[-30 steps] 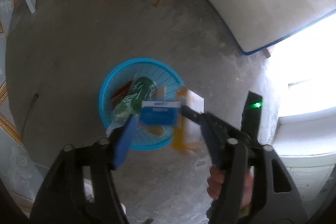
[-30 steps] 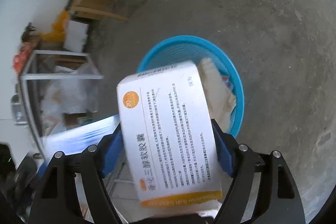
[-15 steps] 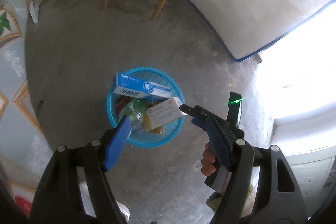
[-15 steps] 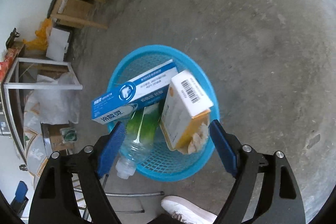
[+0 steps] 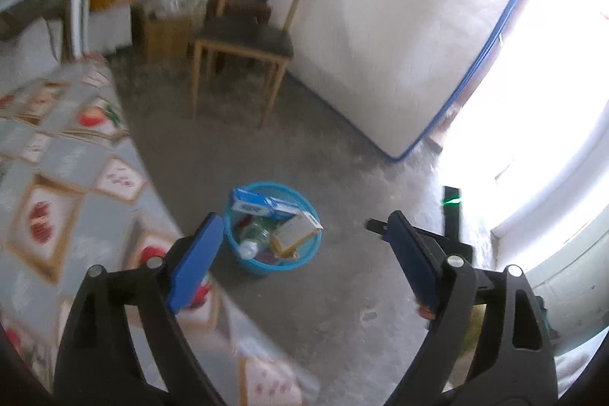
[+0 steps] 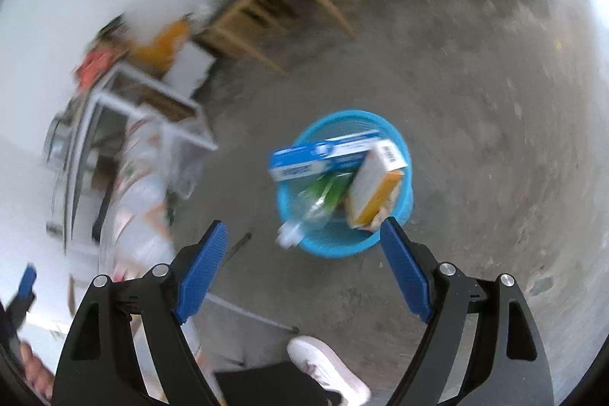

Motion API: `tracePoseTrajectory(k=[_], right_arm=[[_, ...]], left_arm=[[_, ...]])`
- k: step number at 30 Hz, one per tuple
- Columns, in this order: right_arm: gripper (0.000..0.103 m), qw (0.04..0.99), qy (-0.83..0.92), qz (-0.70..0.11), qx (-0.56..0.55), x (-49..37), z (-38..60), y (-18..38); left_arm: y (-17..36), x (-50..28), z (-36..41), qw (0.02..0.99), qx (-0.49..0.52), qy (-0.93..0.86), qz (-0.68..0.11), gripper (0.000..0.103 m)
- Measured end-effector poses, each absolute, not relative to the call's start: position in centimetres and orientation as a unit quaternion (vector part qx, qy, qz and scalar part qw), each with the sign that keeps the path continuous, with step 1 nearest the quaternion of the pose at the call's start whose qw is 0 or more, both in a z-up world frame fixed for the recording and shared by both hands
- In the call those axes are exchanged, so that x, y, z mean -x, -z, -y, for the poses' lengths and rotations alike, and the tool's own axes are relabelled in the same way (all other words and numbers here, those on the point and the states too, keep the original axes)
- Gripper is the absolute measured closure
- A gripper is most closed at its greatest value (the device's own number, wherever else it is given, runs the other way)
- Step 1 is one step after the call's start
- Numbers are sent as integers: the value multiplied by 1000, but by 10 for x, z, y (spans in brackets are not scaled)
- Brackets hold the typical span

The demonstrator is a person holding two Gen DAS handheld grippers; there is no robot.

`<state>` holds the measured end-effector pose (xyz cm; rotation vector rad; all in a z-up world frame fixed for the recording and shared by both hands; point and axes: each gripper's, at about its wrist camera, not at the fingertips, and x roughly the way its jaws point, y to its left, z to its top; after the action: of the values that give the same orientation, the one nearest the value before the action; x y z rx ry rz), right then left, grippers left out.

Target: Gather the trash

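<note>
Both grippers stood wide open and empty: left gripper (image 5: 300,246), whose jaws had just been opening, and right gripper (image 6: 300,265). Long blue-and-white carton (image 6: 323,155) and white-and-orange box (image 6: 375,189) lay propped across the round blue plastic mesh basket (image 6: 335,248) on the floor. They probably sat on the clear green-labelled bottle (image 6: 319,202), but blur hid the contact.

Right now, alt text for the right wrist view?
A blue basket on a concrete floor holds a blue toothpaste box, a white-and-orange box and a plastic bottle. The open, empty right gripper frames it from above; a white shoe shows below.
</note>
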<state>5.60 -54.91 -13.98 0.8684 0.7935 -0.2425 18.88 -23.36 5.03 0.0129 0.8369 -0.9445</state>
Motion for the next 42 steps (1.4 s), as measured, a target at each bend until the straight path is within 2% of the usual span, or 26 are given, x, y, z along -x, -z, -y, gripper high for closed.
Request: tracePoseTrajectory(k=[3, 8, 11, 16, 26, 36, 42], right_arm=[[21, 862, 91, -360, -344, -37, 499, 92], [10, 910, 65, -334, -237, -12, 415, 33], [7, 928, 56, -327, -172, -3, 368, 14], [7, 942, 65, -312, -106, 12, 315, -6], [6, 941, 156, -300, -26, 51, 266, 3], [6, 912, 171, -360, -96, 66, 283, 28], [7, 910, 177, -366, -82, 67, 282, 33]], left_arm=[[-53, -156, 193, 833, 7, 415, -366, 14], [-49, -112, 140, 865, 45, 351, -354, 11], [-45, -91, 115, 890, 59, 292, -345, 9], [-35, -61, 91, 926, 59, 158, -339, 8], [-6, -17, 93, 928, -23, 120, -352, 8], [6, -1, 96, 919, -26, 110, -378, 8], [14, -2, 97, 911, -39, 87, -401, 8]])
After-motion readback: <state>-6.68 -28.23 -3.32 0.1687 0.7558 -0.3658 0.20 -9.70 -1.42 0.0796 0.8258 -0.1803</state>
